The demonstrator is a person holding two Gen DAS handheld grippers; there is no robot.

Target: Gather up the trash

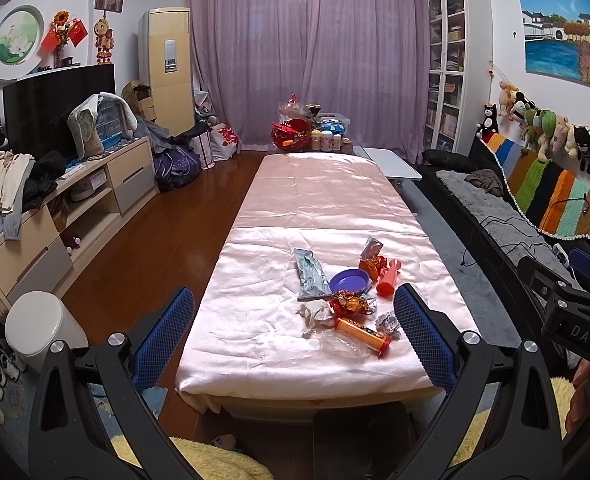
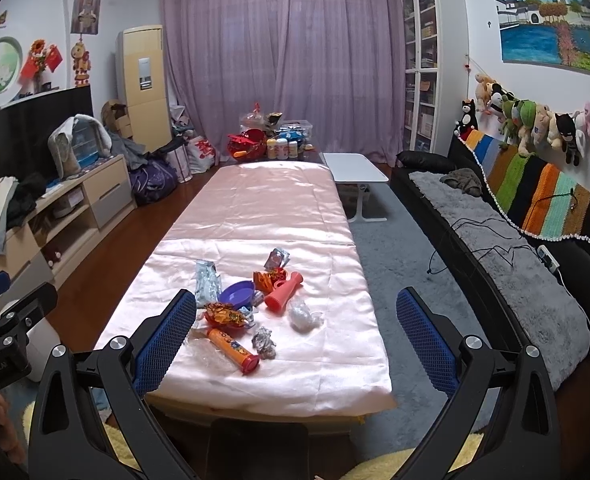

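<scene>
**Both claws spread wide, trash heaped on the pink bench**

On the near end of the pink-draped bench [image 1: 319, 208], my left wrist view shows the trash in one loose heap: a silver wrapper [image 1: 310, 276], a purple dish [image 1: 350, 280], an orange tube [image 1: 362, 331] lying on clear film, a red-gold foil wrapper [image 1: 349, 303], a crumpled foil ball [image 1: 389, 322] and a coral-red bottle [image 1: 389, 278] on its side. My left claw [image 1: 294, 340] is released, jaws wide apart and holding nothing, hovering short of the heap. Its right finger covers part of the foil ball. A white bin [image 1: 41, 328] stands on the floor to the left, partly cut off by the claw frame. At the right edge I see the other claw's black body and a bit of a hand [image 1: 583, 400], mostly out of frame.

From the right wrist view, my right claw [image 2: 295, 338] is likewise released and empty. Its left finger overlaps the edge of the foil wrapper [image 2: 225, 314]; whether they touch I cannot tell. The tube [image 2: 233, 348], foil ball [image 2: 264, 343] and a clear plastic wad [image 2: 303, 314] lie between the fingers' lines. Print on the wrappers is too small to read.
</scene>
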